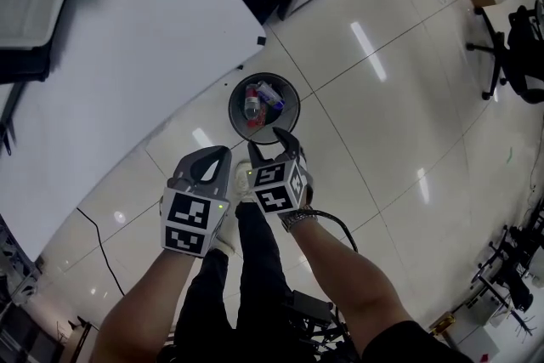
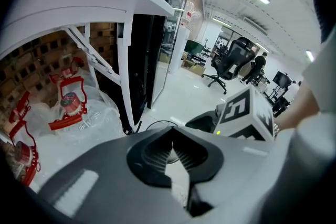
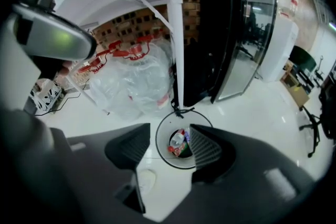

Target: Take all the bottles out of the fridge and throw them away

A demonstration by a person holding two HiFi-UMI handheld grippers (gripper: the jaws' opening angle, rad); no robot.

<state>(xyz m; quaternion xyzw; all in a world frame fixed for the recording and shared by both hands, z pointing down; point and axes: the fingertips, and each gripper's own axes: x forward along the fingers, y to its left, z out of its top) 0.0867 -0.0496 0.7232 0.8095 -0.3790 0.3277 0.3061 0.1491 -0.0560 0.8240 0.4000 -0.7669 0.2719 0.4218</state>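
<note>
Clear plastic bottles (image 1: 253, 106) lie in the bin (image 1: 231, 110); left tool (image 1: 223, 151) clenched, right tool (image 1: 266, 139) released.

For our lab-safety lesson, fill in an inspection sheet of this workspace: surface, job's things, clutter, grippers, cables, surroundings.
Surface: glossy pale tiled floor.
Job's things: round dark bin on the floor, holding plastic bottles.
Clutter: clear wrapped water jugs with red handles under the white table.
Grippers: left gripper shut, empty; right gripper open, empty, aimed at the bin.
Cables: thin black cable on the floor; thicker black cable at the right wrist.
Surroundings: black glass-door fridge, black office chairs.
</note>
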